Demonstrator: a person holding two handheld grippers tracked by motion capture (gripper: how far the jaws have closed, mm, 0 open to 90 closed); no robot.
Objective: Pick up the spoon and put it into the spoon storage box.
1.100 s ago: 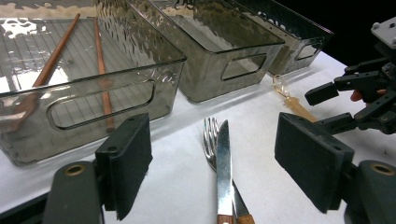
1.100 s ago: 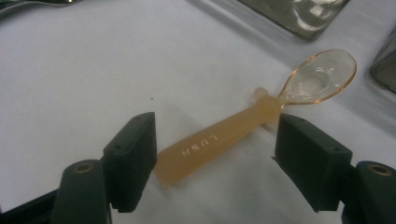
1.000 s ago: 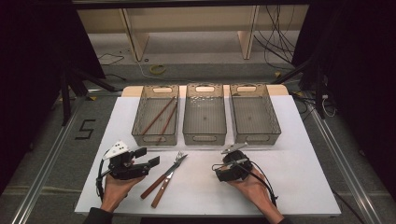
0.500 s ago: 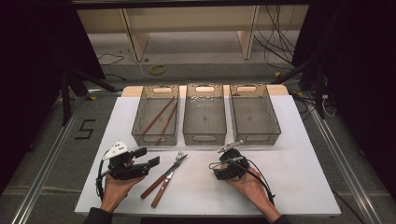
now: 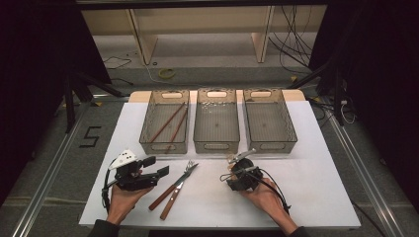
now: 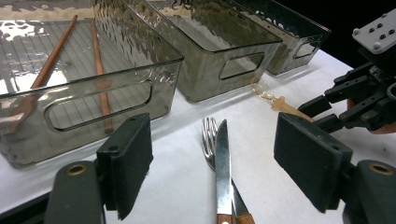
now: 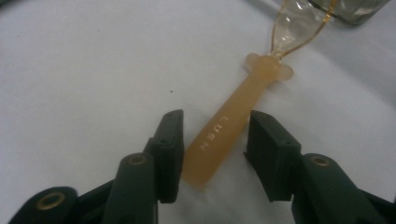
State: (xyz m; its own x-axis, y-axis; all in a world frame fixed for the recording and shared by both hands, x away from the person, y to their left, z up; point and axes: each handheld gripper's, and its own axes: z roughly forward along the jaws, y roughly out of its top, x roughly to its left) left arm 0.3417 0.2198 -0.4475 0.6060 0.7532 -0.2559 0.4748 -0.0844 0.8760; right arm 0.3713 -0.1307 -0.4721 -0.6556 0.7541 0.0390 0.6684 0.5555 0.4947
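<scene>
The right gripper (image 7: 212,140) sits low in its own view, its jaws just closing around the amber handle of a plastic spoon (image 7: 233,126), pads close beside it but not yet pressing. The spoon runs toward the upper right, its clear bowl near a bin. At lower left of the high view, the left gripper (image 5: 153,170) stands open, empty.

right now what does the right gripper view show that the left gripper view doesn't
Right gripper view: lettering on the handle of the amber spoon, between the jaws of the right claw, which have just been closing. Left gripper view: fork, knife and chopsticks in a bin, beyond the left claw. Both: the amber spoon on the table.
</scene>
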